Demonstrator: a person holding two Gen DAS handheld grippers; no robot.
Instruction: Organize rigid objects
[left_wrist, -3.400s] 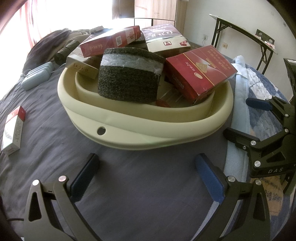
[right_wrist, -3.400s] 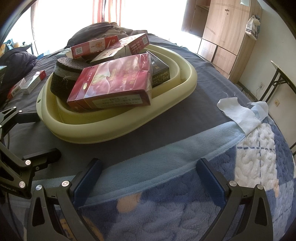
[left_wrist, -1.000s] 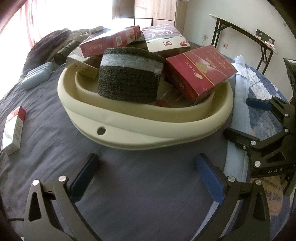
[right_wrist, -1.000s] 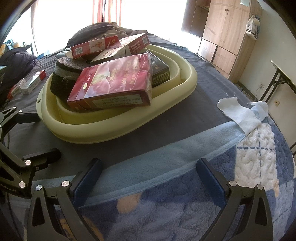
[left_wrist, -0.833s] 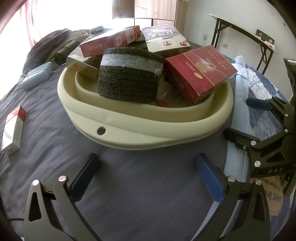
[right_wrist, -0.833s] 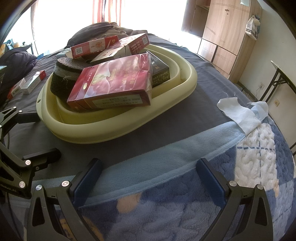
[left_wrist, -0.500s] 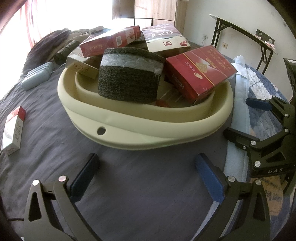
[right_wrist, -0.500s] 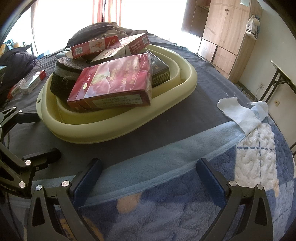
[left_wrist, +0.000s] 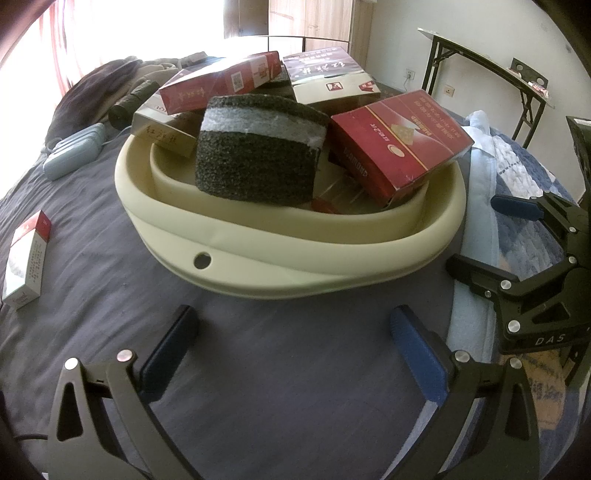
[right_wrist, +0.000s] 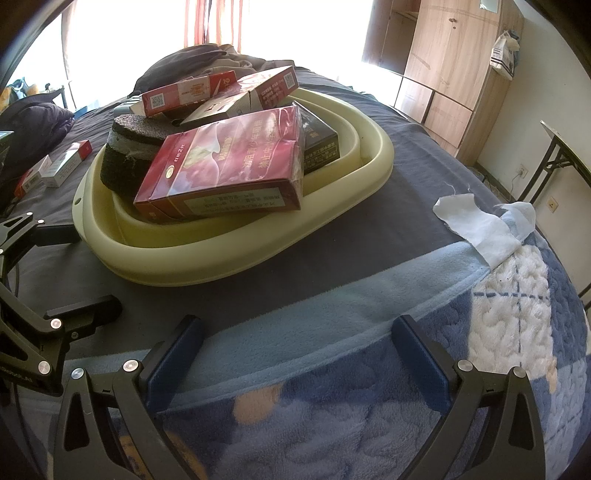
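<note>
Nearest you, your left tool (left_wrist: 291, 332) hangs with its blue-padded fingers spread wide and nothing between them, low over the dark grey bedsheet (left_wrist: 258, 369); your right tool (right_wrist: 295, 336) is just as wide apart and empty over the blue fleece blanket (right_wrist: 332, 406). Just beyond both sits the cream oval plastic basin (left_wrist: 295, 258), piled above its rim. The big cellophane-wrapped red carton (right_wrist: 229, 173) leans on the near edge with a corner overhanging, so a nudge to the rim or a one-sided pull could slide it onto the bed. The black foam block with a white band (left_wrist: 258, 151) props up the cartons behind it; lift it first and the long red-and-white carton (left_wrist: 221, 81) on top may topple. The soft mattress lets the basin tilt if you press down. Further left, two small red-and-white packs (right_wrist: 55, 166) lie outside the basin, easy to overlook
</note>
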